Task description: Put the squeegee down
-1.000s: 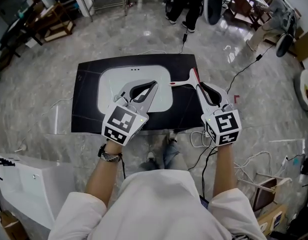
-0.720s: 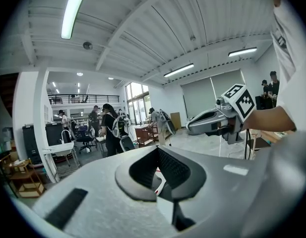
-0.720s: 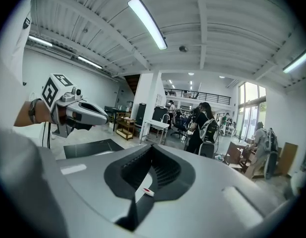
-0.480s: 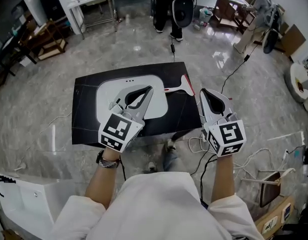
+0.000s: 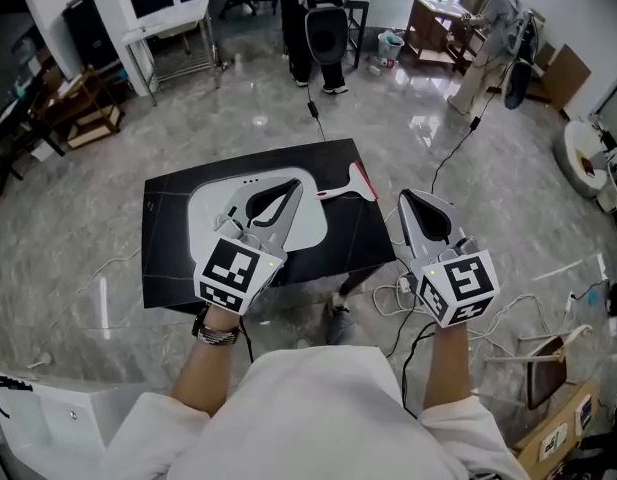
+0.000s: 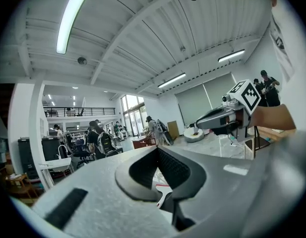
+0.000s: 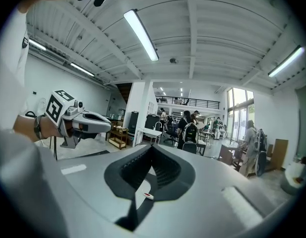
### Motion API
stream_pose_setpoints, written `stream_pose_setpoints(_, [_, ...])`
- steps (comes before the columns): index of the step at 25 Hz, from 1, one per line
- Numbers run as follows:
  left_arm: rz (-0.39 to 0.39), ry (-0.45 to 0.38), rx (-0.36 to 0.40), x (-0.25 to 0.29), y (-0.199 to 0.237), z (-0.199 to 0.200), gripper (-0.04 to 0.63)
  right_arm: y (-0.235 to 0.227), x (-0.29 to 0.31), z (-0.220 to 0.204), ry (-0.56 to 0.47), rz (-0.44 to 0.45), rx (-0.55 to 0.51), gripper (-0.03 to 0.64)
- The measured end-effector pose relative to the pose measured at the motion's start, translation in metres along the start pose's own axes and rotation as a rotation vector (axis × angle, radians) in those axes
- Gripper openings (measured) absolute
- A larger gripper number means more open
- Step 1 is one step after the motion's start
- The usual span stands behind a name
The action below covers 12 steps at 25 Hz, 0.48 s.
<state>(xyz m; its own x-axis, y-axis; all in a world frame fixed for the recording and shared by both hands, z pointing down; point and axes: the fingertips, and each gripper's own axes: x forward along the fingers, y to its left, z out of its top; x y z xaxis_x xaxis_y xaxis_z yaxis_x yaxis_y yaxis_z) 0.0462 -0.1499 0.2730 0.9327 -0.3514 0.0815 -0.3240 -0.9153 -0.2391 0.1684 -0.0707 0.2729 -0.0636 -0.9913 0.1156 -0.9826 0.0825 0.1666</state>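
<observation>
My right hand-held gripper [image 5: 405, 198] is clenched on nothing, held beside the right edge of the black counter [image 5: 173, 258]; my left hand-held gripper [image 5: 294, 184] is likewise pinched together and empty, hovering over the white basin [image 5: 210, 206]. The squeegee [image 5: 356, 180] lies flat on the counter just right of the basin, between the two tips; it touches neither.

left gripper [image 5: 295, 184], right gripper [image 5: 406, 197]: grey, black-white marker cubes [image 5: 237, 267] | shirt [image 5: 318, 408]: white, short sleeves | left wrist: dark bracelet [image 5: 216, 335]
</observation>
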Motion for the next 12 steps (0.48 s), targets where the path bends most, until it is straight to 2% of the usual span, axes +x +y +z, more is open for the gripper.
stream_pose_setpoints(12, [-0.006,-0.021,0.033,0.001,0.003,0.018,0.006,-0.001,-0.005,0.017,-0.019,-0.035,0.025,0.006])
